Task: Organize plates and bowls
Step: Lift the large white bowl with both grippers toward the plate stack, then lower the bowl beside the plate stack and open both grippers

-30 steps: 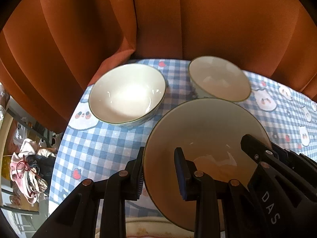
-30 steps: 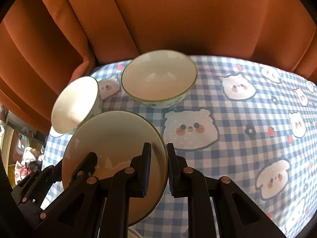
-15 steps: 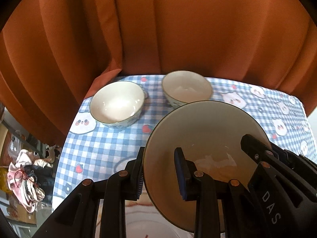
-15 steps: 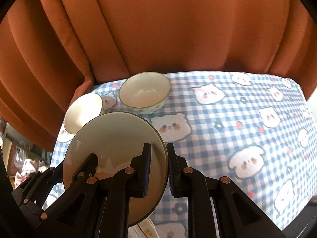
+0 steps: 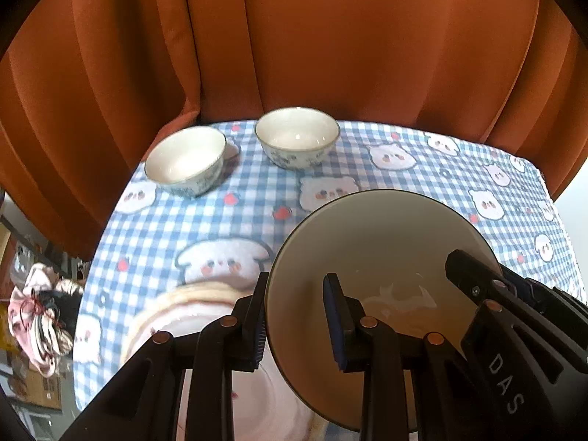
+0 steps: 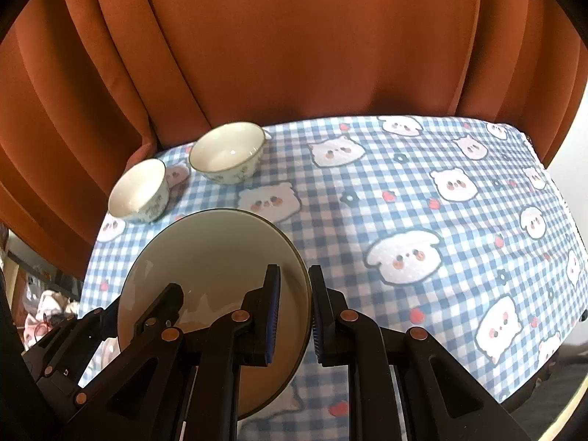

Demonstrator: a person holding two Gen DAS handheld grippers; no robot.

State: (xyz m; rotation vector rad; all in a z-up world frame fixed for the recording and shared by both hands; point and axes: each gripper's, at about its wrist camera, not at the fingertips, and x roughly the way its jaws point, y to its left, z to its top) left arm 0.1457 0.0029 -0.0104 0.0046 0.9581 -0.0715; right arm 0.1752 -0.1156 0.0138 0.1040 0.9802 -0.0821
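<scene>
Left wrist: both grippers' fingers [image 5: 334,325] clamp the plate [image 5: 378,242], hiding tablecloth [image 5: 220,228]; bowls [image 5: 297,136] beyond.

Two small bowls [image 5: 185,160] [image 5: 297,136] side by side at the table's [image 5: 404,183] far left edge, curtain [image 5: 330,36] behind, large bowl [image 5: 382,250] nearer, held over the table between both grippers [image 5: 296,321] [image 6: 296,310], plate [image 5: 191,316] below its left side

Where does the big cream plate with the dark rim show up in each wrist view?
Left wrist: the big cream plate with the dark rim fills the lower right, its left edge clamped in the left gripper.
Right wrist: same plate at lower left, its right edge clamped in the right gripper.
Shared landmark: the two small white bowls near the orange curtain.
</scene>
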